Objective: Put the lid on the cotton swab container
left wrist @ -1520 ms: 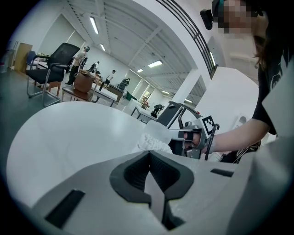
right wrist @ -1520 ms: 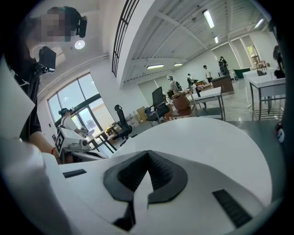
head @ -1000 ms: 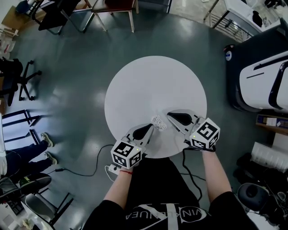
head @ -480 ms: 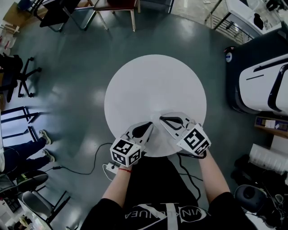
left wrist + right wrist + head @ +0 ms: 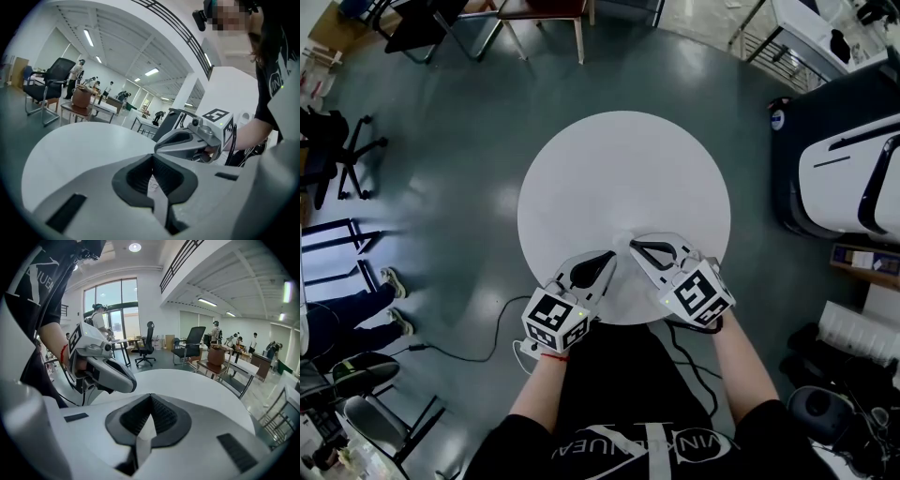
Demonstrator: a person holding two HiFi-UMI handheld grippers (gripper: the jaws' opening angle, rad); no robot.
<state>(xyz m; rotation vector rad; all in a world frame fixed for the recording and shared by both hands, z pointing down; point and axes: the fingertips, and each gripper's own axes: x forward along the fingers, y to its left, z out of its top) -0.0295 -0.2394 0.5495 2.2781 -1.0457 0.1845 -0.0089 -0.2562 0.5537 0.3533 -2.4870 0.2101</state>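
While the left tool [image 5: 607,259] and the right tool [image 5: 635,246] pointed toward each other above the round white table [image 5: 619,169], each tool's jaws were pressed together.

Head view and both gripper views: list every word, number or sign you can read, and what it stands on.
"VIN" and "UEA": white print on the person's black shirt, the rest lost in a fold.
The same print shows only in part in both gripper views.
Round blue sign on the dark machine: too small to read.
Marker cubes: square patterns, no letters.
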